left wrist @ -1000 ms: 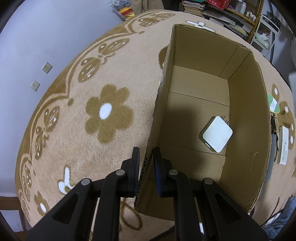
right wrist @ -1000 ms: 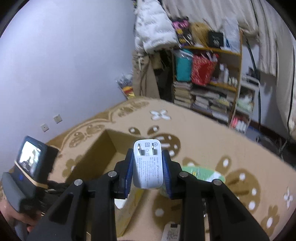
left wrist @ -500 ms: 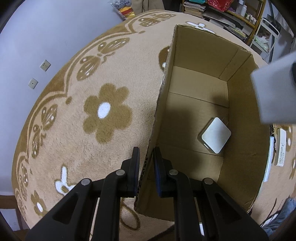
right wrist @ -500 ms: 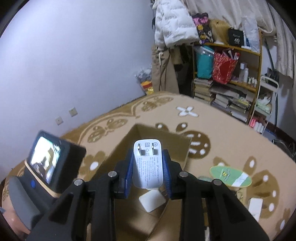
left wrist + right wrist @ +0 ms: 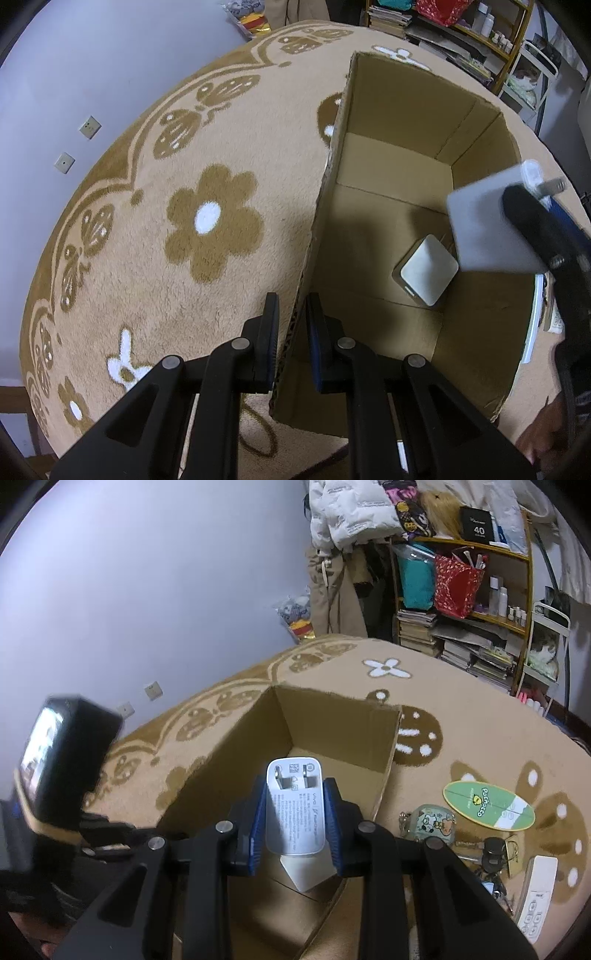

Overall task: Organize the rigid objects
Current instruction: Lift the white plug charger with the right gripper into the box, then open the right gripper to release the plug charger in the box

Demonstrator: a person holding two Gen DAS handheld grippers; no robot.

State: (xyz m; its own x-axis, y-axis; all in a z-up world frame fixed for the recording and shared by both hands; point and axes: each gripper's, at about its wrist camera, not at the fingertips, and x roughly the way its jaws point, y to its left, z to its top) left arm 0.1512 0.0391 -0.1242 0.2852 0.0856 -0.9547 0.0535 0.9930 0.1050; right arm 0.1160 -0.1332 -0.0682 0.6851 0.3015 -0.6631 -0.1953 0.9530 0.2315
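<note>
Two grippers working | left gripper (image 5: 291, 332) pinching box (image 5: 476, 325) wall | right gripper (image 5: 294, 819) gripping charger (image 5: 295, 808), hovering prongs-up over box interior, beside white block (image 5: 426, 275)

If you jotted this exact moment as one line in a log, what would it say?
left hand-held gripper: shut on box wall | right hand-held gripper: holding white charger over box | white block: lying in box

A lived-in room of a home, floor covered by a tan flowered carpet (image 5: 480, 716), cluttered wooden shelf (image 5: 476, 590) of books, bottles and bags, clothes (image 5: 354, 509) hanging by the wall, wall sockets (image 5: 153, 690)
</note>
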